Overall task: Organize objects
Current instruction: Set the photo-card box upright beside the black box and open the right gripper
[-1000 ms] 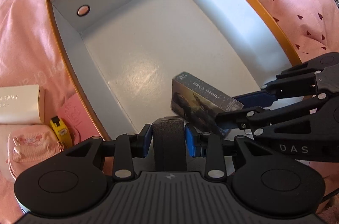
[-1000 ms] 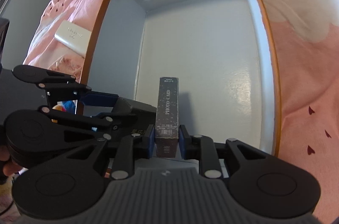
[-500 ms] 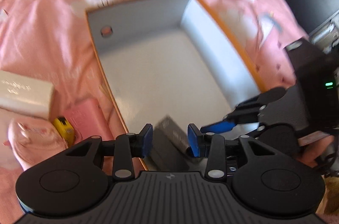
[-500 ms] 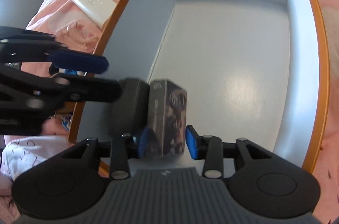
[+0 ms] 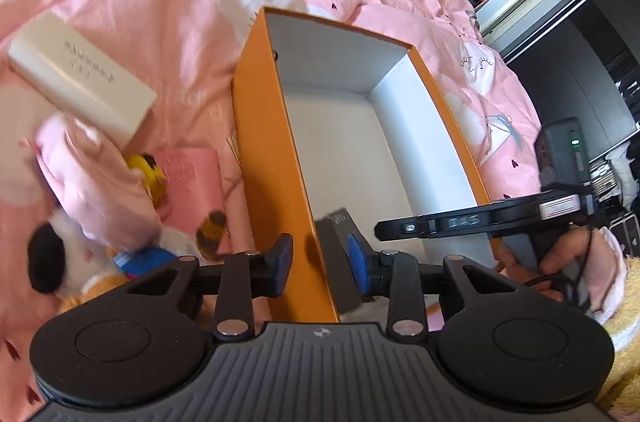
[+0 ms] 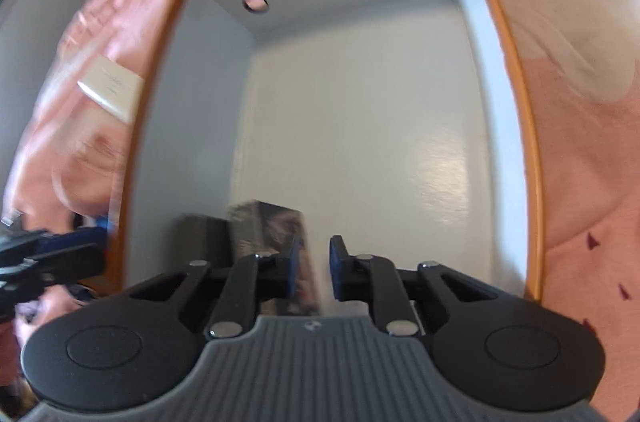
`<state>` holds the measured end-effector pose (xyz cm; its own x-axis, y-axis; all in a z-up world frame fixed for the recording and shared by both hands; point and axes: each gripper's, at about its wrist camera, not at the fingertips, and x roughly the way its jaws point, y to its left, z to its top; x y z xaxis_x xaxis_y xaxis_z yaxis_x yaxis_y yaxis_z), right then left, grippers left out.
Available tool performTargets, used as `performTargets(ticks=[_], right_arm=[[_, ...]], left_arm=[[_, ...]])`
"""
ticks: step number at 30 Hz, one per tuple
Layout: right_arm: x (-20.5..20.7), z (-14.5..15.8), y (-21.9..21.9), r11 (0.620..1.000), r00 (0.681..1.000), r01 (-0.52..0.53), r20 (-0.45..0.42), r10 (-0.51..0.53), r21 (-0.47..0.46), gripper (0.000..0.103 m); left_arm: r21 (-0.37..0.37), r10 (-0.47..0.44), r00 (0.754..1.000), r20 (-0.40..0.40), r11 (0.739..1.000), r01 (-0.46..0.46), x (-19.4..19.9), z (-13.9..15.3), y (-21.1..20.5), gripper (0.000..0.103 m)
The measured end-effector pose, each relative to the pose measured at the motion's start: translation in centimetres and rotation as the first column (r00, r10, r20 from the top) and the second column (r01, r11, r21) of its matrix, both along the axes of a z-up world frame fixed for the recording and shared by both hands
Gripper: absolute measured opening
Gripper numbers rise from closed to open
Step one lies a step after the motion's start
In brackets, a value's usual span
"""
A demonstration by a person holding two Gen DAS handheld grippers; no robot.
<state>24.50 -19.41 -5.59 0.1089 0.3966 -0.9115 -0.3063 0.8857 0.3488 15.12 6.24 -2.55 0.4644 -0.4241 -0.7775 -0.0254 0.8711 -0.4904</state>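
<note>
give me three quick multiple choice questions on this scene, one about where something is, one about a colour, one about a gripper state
1. Where do the dark box and the photo card box stand?
A. On the bedspread outside the storage box
B. Inside the storage box, at its near end
C. Against the far wall, under the hole

2. What colour is the outside of the storage box?
A. Orange
B. Green
C. Black

3. How is the right gripper?
A. Shut on the photo card box
B. Shut on the cream box
C. Open, gripping nothing

Answers:
1. B: both wrist views show the two side by side on the white floor, just ahead of the fingers.
2. A: the left wrist view shows its orange side wall and rim.
3. C: a gap shows between its blue pads, and the photo card box stands free beside the left one.
</note>
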Motion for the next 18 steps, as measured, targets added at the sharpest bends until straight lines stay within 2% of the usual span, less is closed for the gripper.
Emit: performTargets(ticks=[2,4,7,11,13,18], right_arm=[[-0.1,-1.3,0.8,0.999,0.999,-0.032,-0.01,0.032,-0.029,0.01],[-0.1,-2.2,1.4,0.999,0.998,-0.032,-0.055,0.031,-0.003,0.003],[-0.6,-2.2,2.8,0.998,0.997,-0.055,-0.053,0.056,0.011,0.003],[-1.5,-3.2,4.5,0.998,0.992,-0.069,-0.105,0.069,0.006,0.001],[-1.6,-3.0,4.9,0.997,0.995,-0.079,-0.068,0.078,-0.004,0.001],[-2.0,-2.9,5.4,0.997,0.996,-0.074,-0.048,0.073,-0.027,0.001]], left_arm=[[-0.017,0.012,1.0,-0.028,1.0,-0.012,-0.1,-0.8,-0.2,0.029],[-0.015,0.01,0.999,-0.053,1.0,-0.011,0.1,-1.4,-0.3,0.017],[-0.014,-0.007,0.999,-0.045,1.0,0.006,0.4,-1.6,-0.4,0.014],[-0.026,-0.019,0.999,-0.045,1.0,0.018,0.5,-1.9,-0.2,0.014],[-0.035,-0.02,0.999,-0.043,0.999,0.018,0.5,-2.0,-0.2,0.014],[-0.023,-0.032,0.998,-0.049,0.999,0.031,0.5,-1.8,-0.1,0.014]])
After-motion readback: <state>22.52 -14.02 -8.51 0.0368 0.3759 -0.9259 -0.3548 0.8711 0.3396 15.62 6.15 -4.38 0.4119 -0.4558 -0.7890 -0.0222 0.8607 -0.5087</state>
